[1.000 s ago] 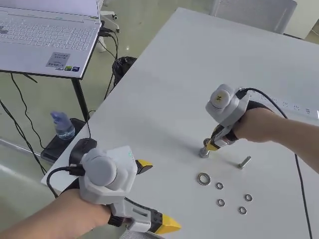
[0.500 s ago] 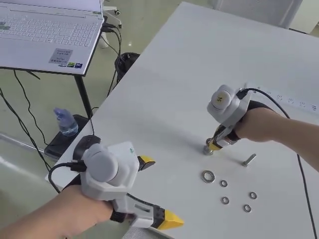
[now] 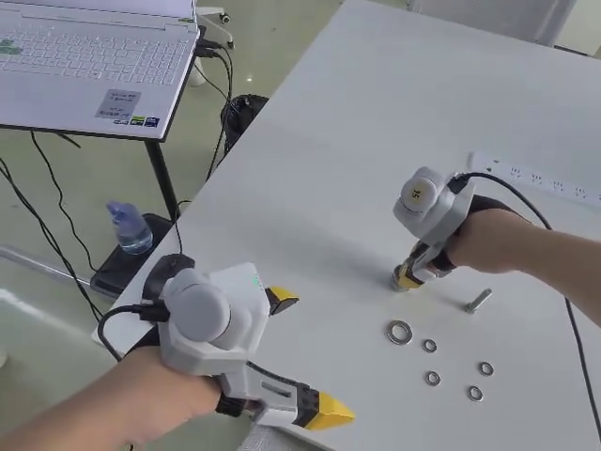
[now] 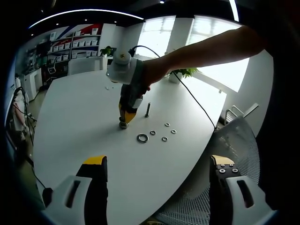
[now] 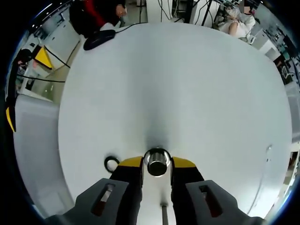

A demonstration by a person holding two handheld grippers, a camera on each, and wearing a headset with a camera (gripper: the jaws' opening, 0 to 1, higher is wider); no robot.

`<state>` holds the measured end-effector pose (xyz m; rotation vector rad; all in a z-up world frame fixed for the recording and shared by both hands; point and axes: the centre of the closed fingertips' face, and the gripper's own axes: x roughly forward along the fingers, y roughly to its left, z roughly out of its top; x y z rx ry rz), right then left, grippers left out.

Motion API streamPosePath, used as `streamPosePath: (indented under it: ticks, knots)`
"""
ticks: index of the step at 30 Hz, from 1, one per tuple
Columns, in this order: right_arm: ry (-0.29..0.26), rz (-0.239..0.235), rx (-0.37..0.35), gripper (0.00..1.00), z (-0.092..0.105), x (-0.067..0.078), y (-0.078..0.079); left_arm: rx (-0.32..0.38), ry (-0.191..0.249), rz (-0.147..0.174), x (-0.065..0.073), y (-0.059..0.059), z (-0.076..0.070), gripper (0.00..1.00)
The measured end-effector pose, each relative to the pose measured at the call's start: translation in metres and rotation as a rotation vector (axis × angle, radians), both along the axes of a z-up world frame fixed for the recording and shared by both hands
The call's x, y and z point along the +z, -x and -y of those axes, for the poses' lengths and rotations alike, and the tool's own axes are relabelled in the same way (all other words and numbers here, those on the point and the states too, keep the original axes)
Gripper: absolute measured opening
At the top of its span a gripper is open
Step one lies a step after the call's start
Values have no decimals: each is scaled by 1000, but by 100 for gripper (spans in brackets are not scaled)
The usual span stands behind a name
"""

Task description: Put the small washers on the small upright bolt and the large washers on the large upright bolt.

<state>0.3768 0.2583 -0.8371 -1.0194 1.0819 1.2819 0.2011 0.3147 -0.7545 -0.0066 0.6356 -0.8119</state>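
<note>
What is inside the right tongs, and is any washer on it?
The right tongs grip the large bolt, its round end showing. The jaws cover its shaft, so anything on it is hidden.

Lg washer [image 3: 399, 332] on table [image 3: 357, 141], just before lg bolt [image 5: 157, 162].

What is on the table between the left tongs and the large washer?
Nothing: in the head view the table between the left tongs and the large washer is bare, and the left gripper view agrees.
</note>
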Motion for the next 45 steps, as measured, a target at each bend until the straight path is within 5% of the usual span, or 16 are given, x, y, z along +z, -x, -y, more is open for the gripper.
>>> streamPosePath:
  ticks: [45]
  knots:
    - [31,3,14,25,1,-25,-2,-13,2,-17,0,7,-1,85]
